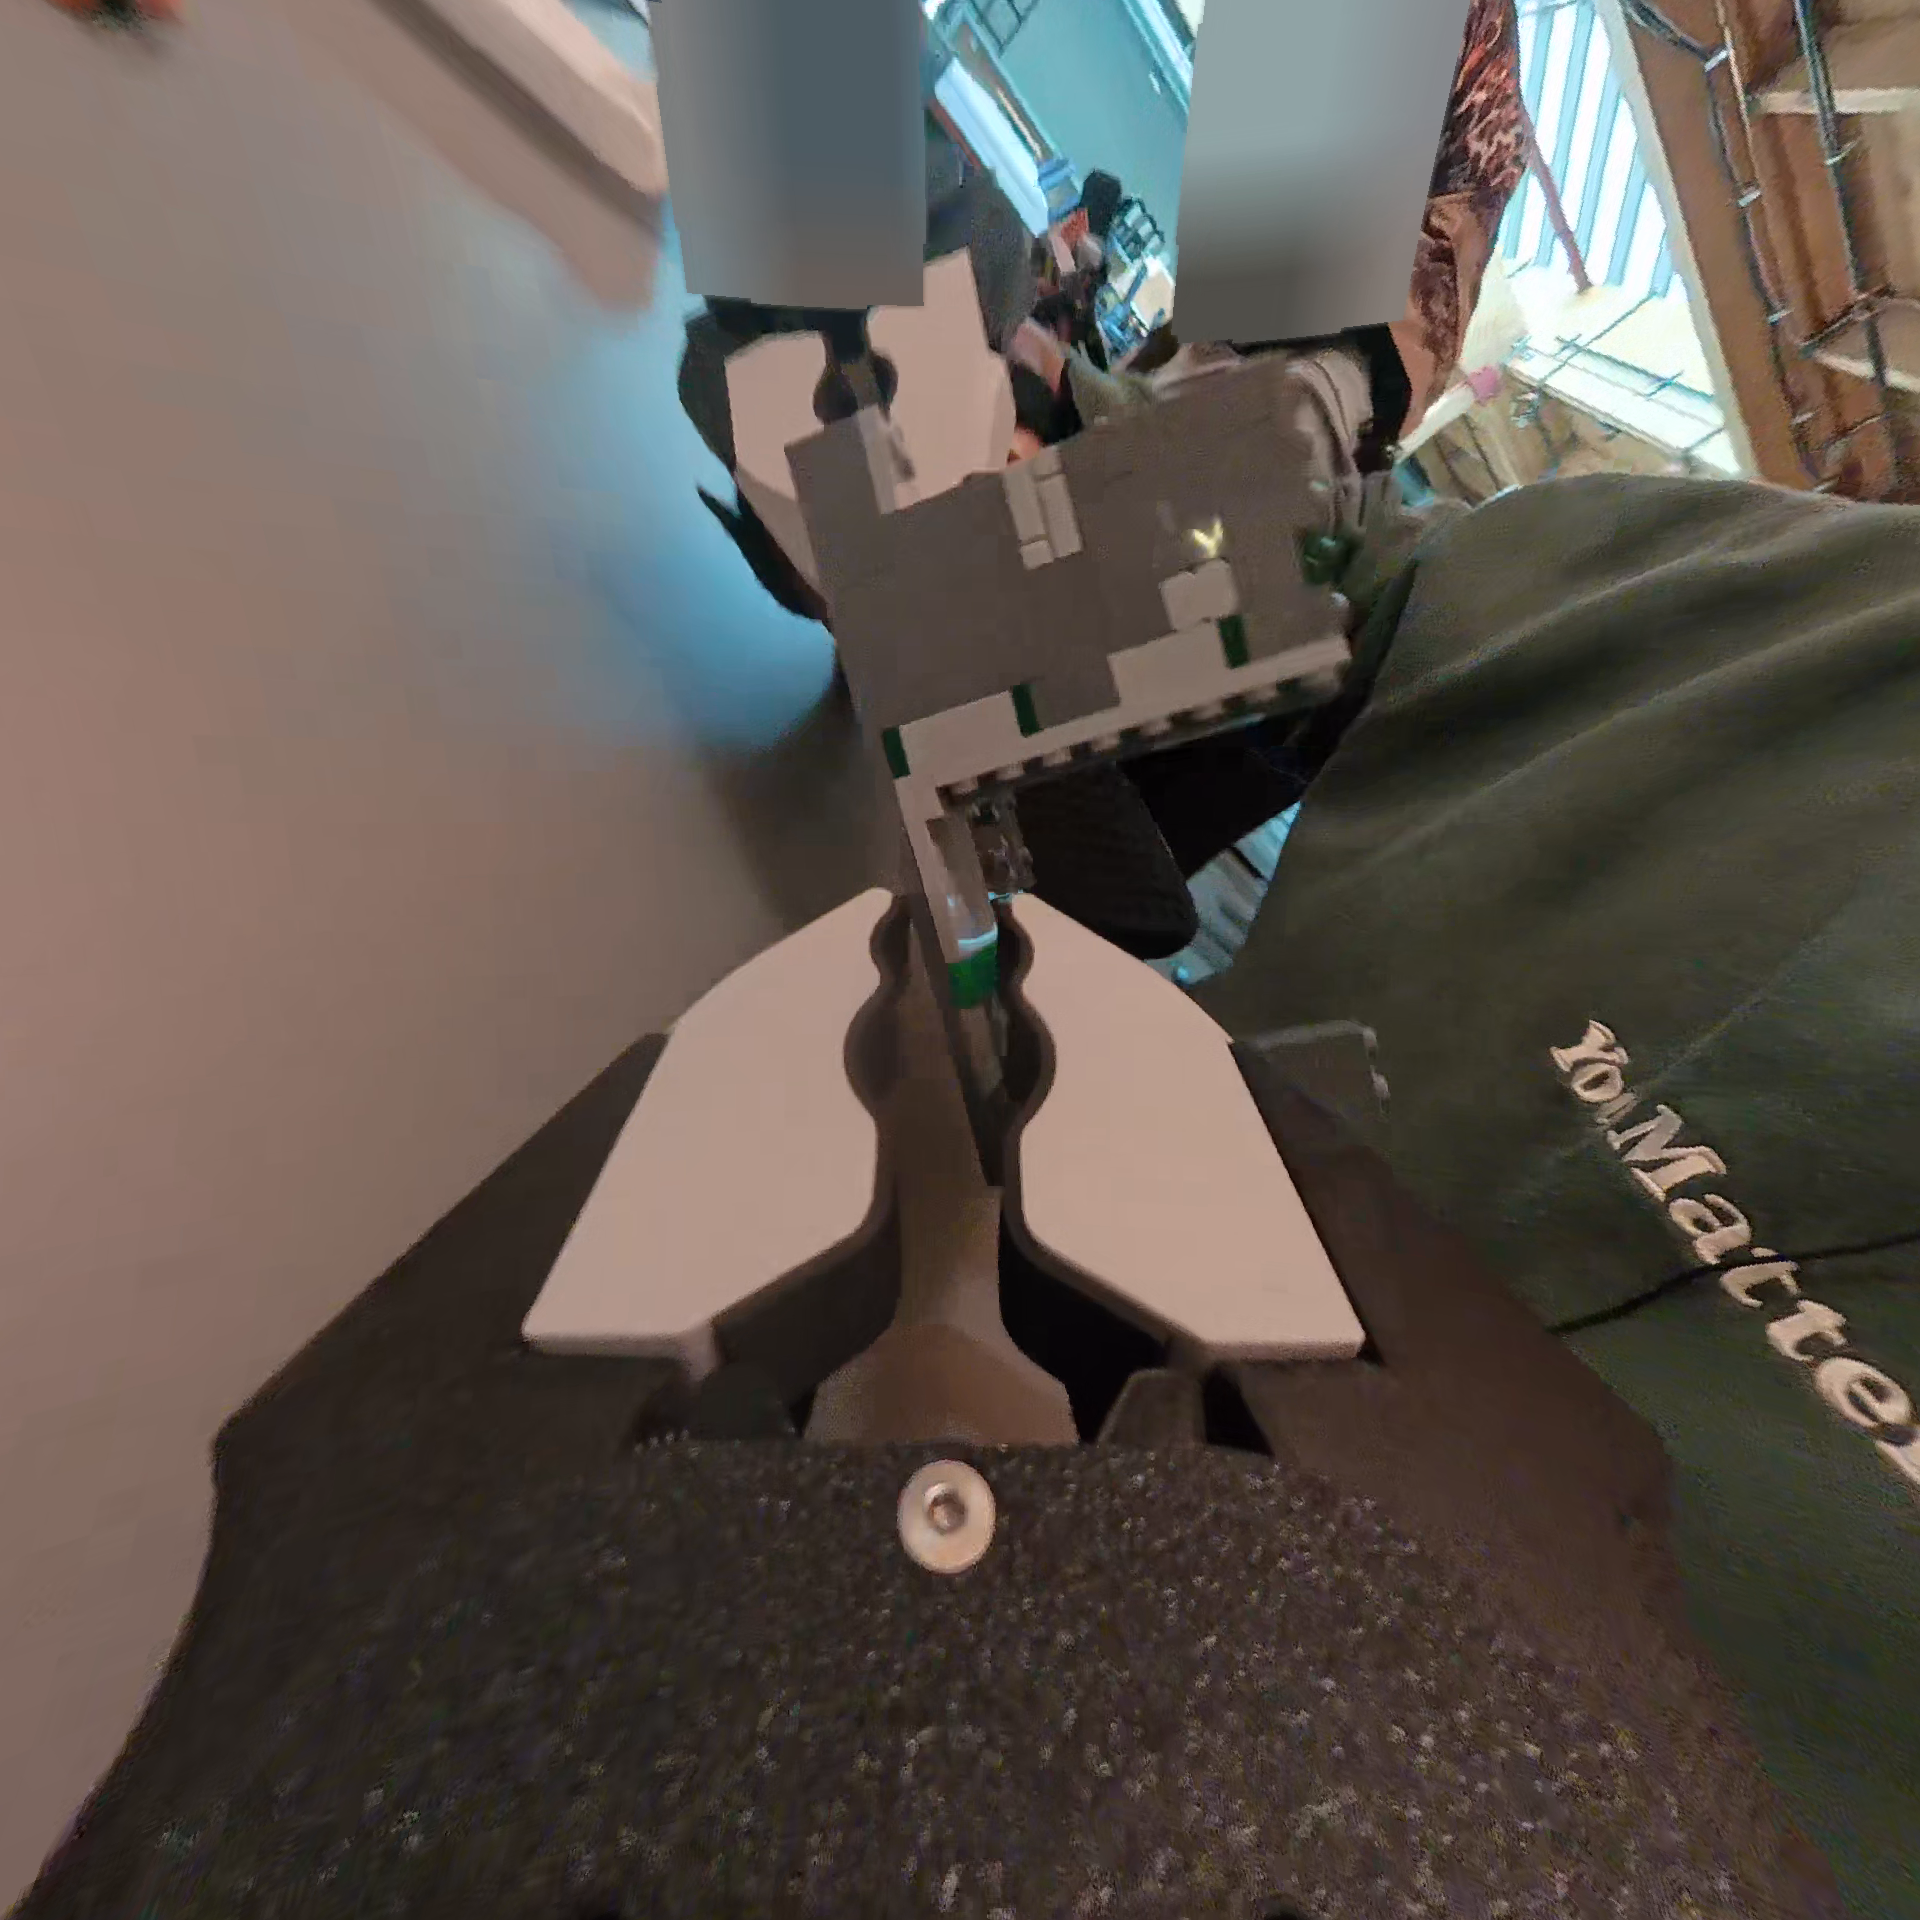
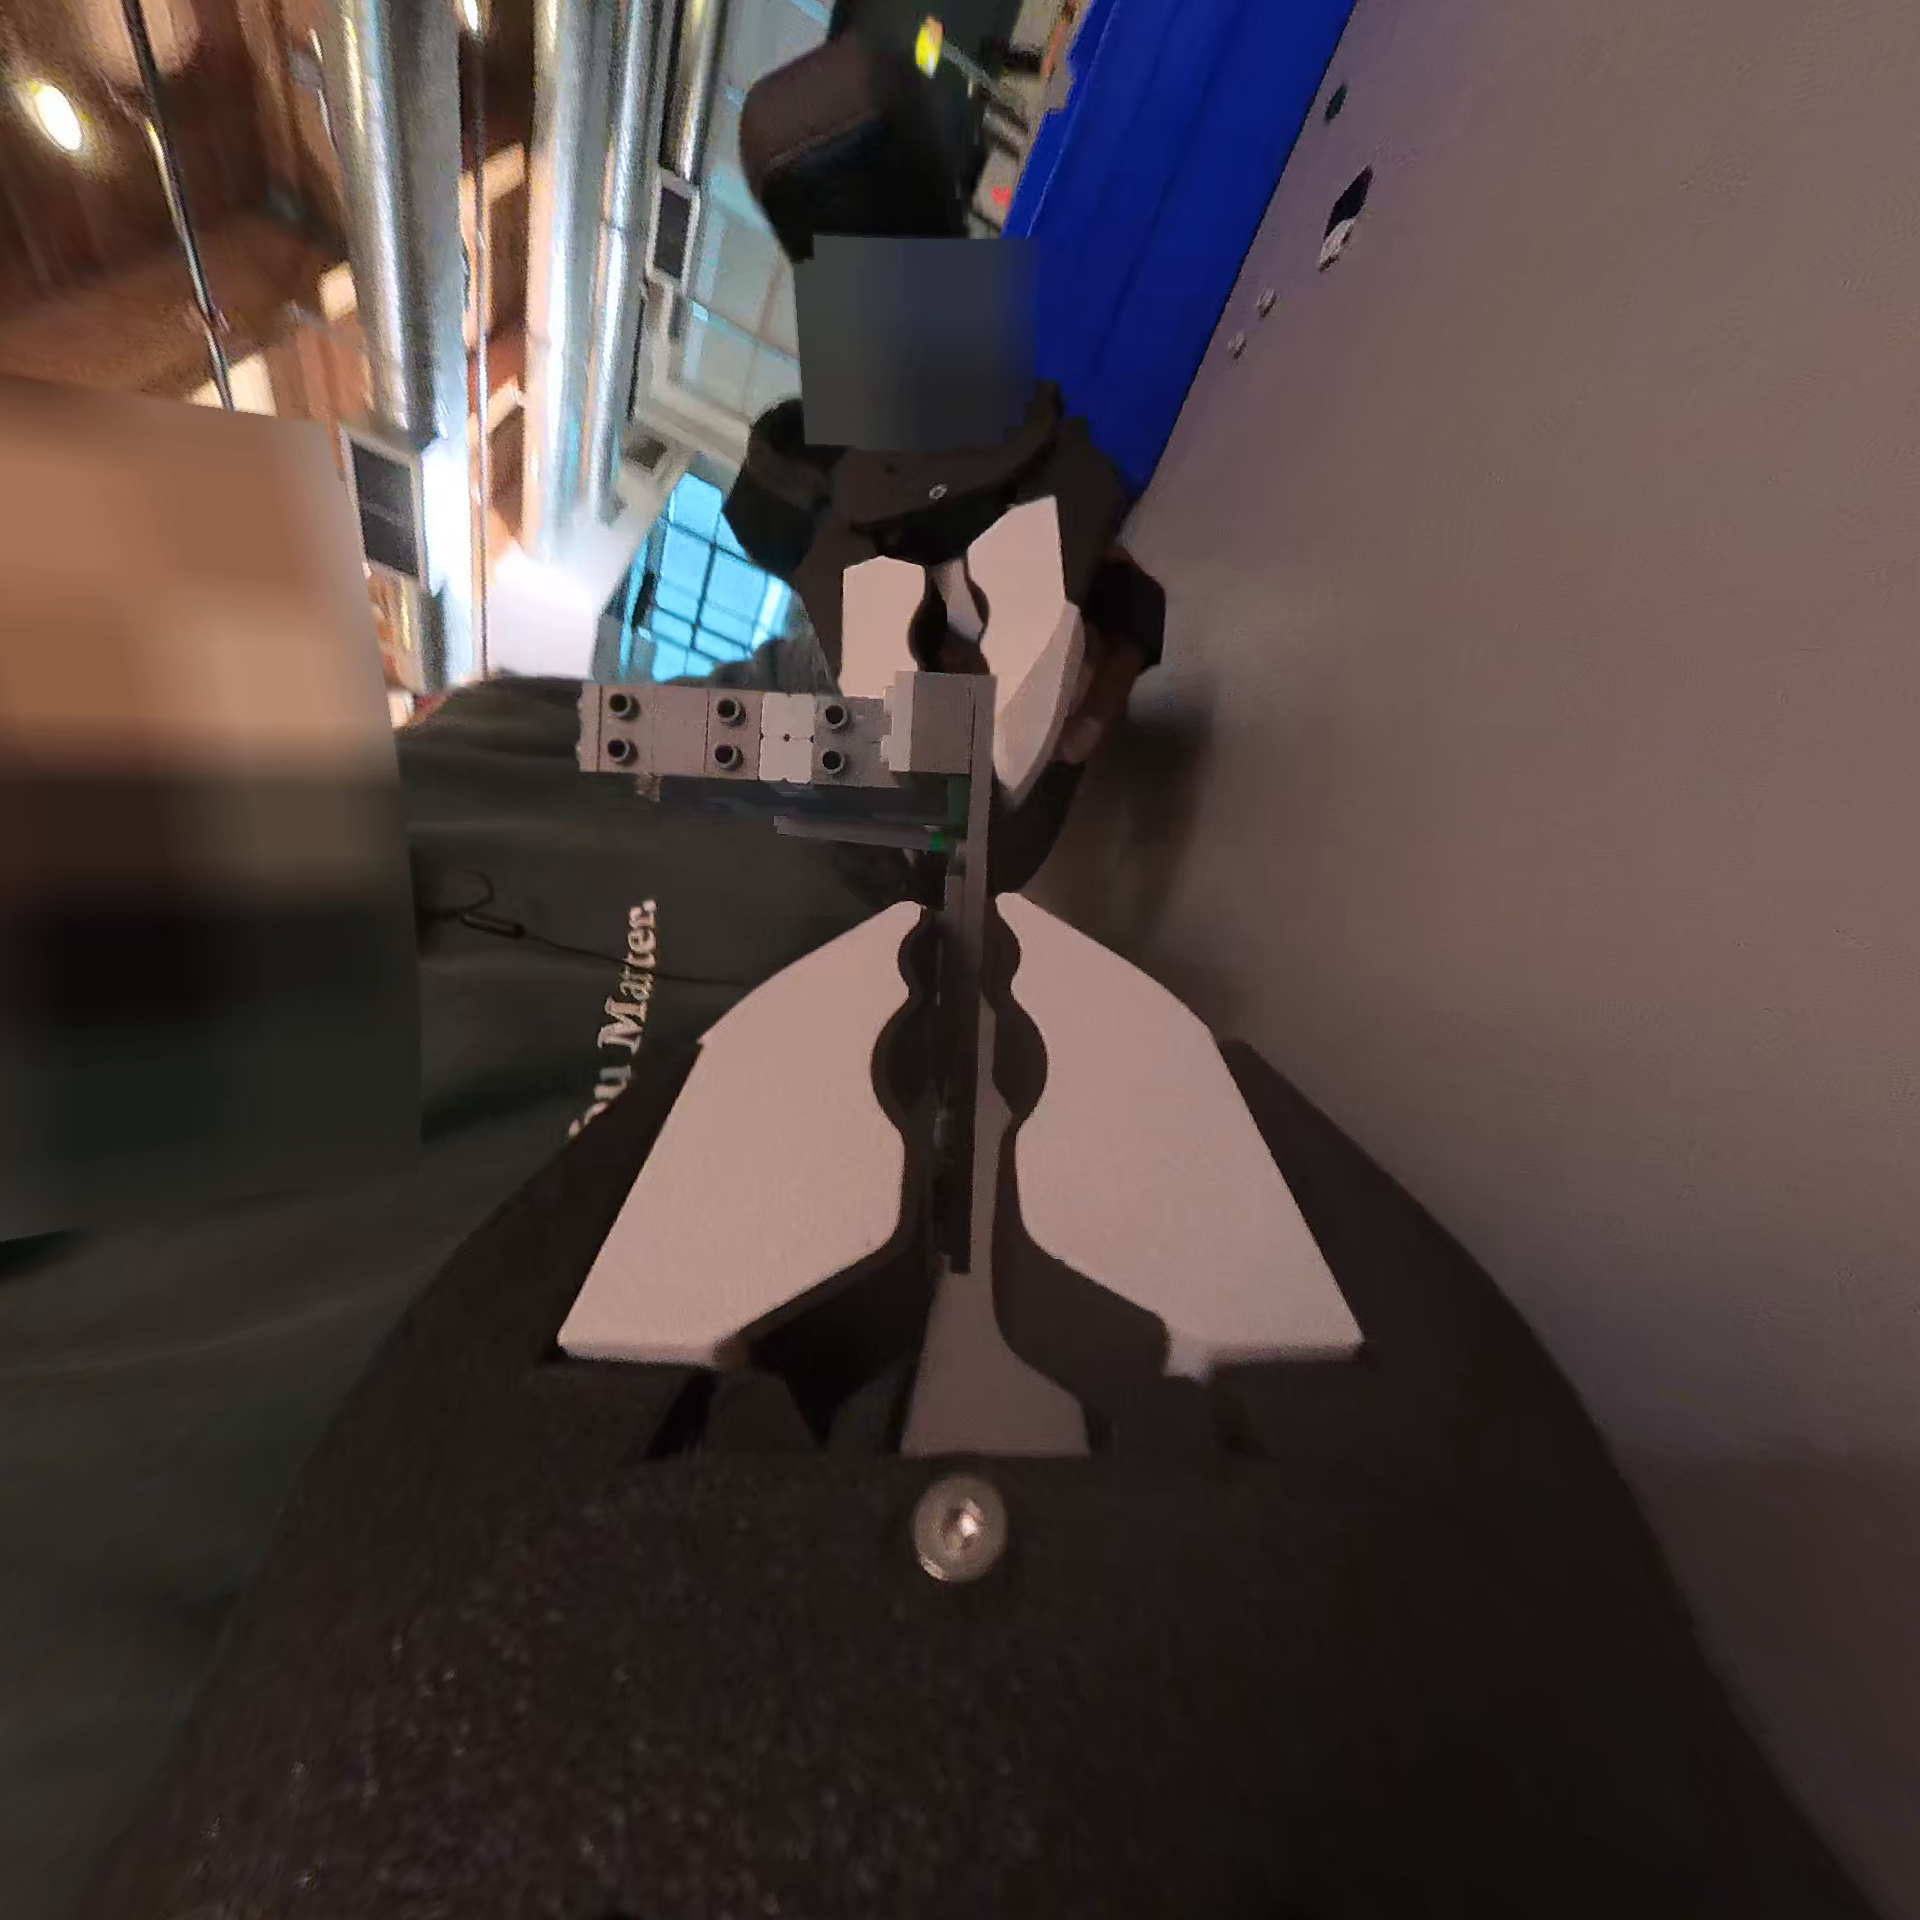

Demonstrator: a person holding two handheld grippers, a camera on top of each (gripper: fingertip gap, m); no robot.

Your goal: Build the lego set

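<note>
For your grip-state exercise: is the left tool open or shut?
Shut: the left tool pinches the edge of the grey lego build, fingers against it.

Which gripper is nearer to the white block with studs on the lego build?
Left. The left gripper clamps the lego build right beside the white block; the right gripper clamps the opposite end.
</note>
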